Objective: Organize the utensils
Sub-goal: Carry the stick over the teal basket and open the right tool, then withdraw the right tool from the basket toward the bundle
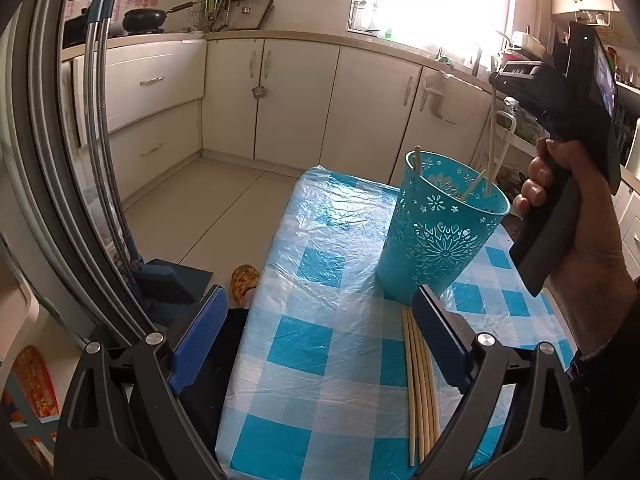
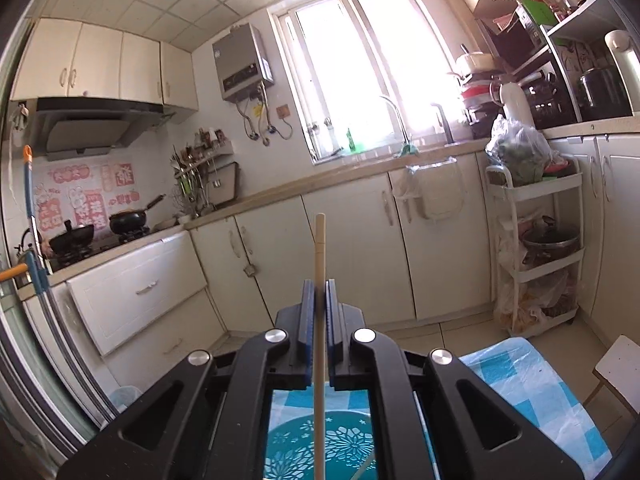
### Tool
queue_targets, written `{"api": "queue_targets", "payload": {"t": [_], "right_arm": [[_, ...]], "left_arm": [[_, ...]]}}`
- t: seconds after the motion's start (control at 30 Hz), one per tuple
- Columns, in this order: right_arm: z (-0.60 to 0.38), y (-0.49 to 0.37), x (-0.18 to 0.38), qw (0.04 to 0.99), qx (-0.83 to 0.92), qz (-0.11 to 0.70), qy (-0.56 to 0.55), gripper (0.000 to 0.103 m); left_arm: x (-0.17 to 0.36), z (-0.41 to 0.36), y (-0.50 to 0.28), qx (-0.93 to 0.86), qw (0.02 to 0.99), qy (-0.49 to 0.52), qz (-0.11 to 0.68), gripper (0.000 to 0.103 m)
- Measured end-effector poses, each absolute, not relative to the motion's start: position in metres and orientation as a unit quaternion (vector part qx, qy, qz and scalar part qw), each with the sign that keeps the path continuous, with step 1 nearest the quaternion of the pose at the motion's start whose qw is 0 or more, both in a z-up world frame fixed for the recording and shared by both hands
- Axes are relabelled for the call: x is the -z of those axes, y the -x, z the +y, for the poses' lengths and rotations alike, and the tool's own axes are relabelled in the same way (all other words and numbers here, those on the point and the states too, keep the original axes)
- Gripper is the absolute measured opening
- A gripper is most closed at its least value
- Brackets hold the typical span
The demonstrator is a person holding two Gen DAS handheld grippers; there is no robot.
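Both grippers: black plastic linkage arms, round silver pivot screws, blue ribbed fingers (image 1: 210, 312). Right gripper (image 2: 319, 292) handle is black, pistol-style. Dark sleeve (image 1: 608, 364) at lower right

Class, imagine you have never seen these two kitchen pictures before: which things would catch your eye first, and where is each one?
First, the turquoise cut-out holder standing on the blue-checked tablecloth, with a few chopsticks already inside. Next, the right claw shut on one upright chopstick directly above that holder. Then the loose bundle of chopsticks lying on the cloth beside the open left claw.
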State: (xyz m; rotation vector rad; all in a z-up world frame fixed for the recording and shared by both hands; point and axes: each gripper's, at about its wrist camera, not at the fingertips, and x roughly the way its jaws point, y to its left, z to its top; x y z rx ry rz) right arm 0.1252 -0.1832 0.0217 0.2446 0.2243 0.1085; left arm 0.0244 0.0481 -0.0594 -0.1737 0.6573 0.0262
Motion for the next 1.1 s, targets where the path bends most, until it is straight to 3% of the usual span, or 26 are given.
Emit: {"api": "queue_targets", "payload": {"t": [0.2,0.47,0.7,1.1], "right_arm": [[-0.179,-0.114,0.005,0.982,-0.063,0.149,-0.096,0.006],[-0.195,-0.064,0.015,0.978,-0.070,0.169,-0.096,0.015],[-0.211,-0.002,0.040,0.972,-0.063,0.204,-0.097,0.031],[-0.184,0.001,0.121,0.926,-0.091,0.364,-0.046,0.031]], "left_arm": [[0.065,0.046,-0.028,-0.013,0.939,0.086,0.333,0.089],[0.054,0.042,-0.020,-0.013,0.944,0.080,0.320,0.089],[0.045,0.033,-0.009,-0.007,0.949,0.070,0.307,0.090],[0.043,0.029,0.001,0.004,0.950,0.056,0.306,0.092]]}}
